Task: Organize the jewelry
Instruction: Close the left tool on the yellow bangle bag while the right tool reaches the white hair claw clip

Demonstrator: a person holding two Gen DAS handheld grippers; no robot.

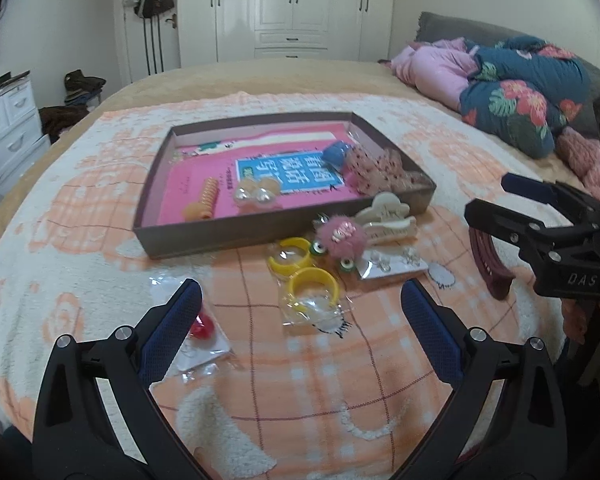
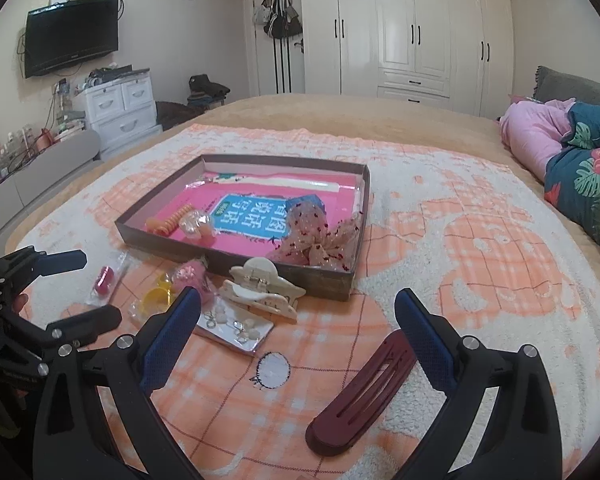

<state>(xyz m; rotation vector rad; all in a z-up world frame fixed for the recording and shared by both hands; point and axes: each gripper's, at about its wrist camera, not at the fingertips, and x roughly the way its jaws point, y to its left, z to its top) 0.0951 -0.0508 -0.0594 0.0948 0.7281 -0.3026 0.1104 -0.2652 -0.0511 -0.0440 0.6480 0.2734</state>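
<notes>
A shallow brown box [image 1: 204, 240] [image 2: 160, 242] lies on the bed with a pink book, an orange spiral tie [image 1: 206, 200] and a tulle bow [image 2: 320, 240] inside. In front of it lie a cream claw clip [image 1: 388, 216] [image 2: 260, 284], a pink fluffy tie [image 1: 340, 236], bagged yellow rings [image 1: 312, 288], an earring card [image 2: 236, 328], a bagged red piece [image 1: 202, 328] and a dark red hair clip [image 2: 360, 396]. My left gripper [image 1: 302, 304] stands open just short of the yellow rings. My right gripper [image 2: 298, 302] is open, its right finger beside the dark red clip.
An orange-and-white checked blanket [image 2: 440, 280] covers the bed. Pink and floral bedding [image 1: 512, 92] is piled at the far right. White wardrobes [image 2: 412, 28] line the back wall, and a white drawer unit [image 2: 120, 108] and a wall TV [image 2: 70, 40] stand at the left.
</notes>
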